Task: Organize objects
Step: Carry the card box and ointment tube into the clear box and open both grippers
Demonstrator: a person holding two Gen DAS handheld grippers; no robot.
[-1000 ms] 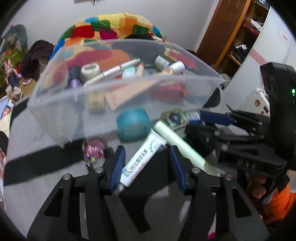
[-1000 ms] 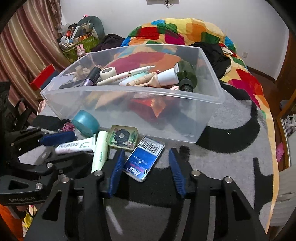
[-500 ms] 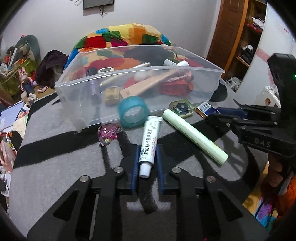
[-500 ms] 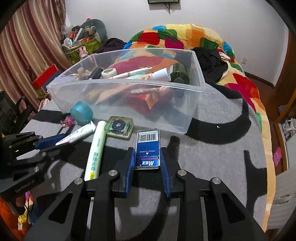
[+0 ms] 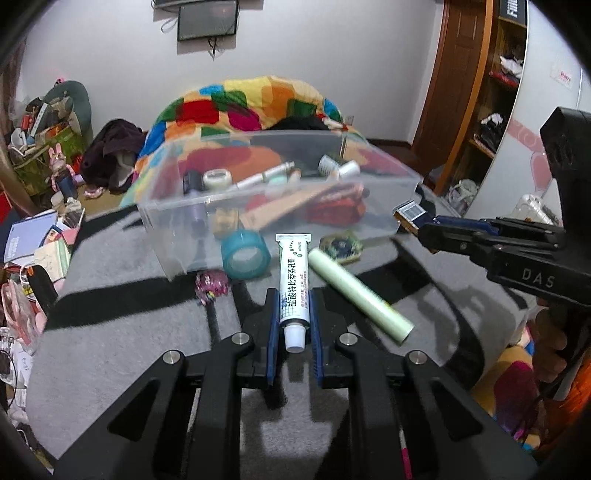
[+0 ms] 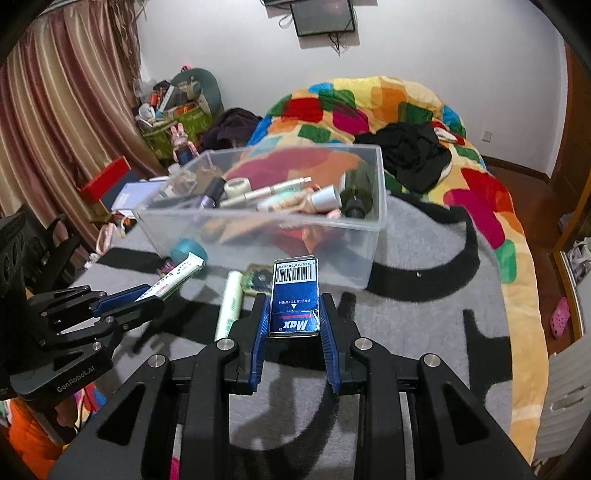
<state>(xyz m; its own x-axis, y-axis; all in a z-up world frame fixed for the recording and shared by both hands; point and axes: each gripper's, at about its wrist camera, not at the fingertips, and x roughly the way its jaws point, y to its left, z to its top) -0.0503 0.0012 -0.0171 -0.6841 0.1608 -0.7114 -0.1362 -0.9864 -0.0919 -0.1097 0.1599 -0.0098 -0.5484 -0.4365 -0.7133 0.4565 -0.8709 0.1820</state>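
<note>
The white ointment tube (image 5: 293,280) is clamped between the blue pads of the left gripper (image 5: 293,325), cap end toward the camera and crimped end pointing at the clear plastic storage bin (image 5: 384,218); it appears lifted off the grey and black blanket (image 5: 122,332). From the right wrist view the same tube (image 6: 173,277) juts out of the left gripper (image 6: 142,295) to the left of the bin (image 6: 373,236). The right gripper (image 6: 294,317) is closed on a blue Max staple box (image 6: 294,299), barcode end forward, held in front of the bin's near wall; in the left wrist view that box (image 5: 410,213) shows at the tip of the right gripper (image 5: 424,225), just beside the bin's right corner.

On the blanket near the bin lie a pale green tube (image 5: 360,295), a teal tape roll (image 5: 243,258) leaning at the bin wall, a small pink trinket (image 5: 210,290) and a square green case (image 5: 341,247). Inside the bin sit a dark green bottle (image 6: 356,194), a roll of clear tape (image 6: 236,186), a long white pen-like applicator (image 6: 266,192) and other cosmetics. A multicoloured quilt (image 6: 369,110) is heaped behind, and a wall screen (image 6: 323,16) hangs above
</note>
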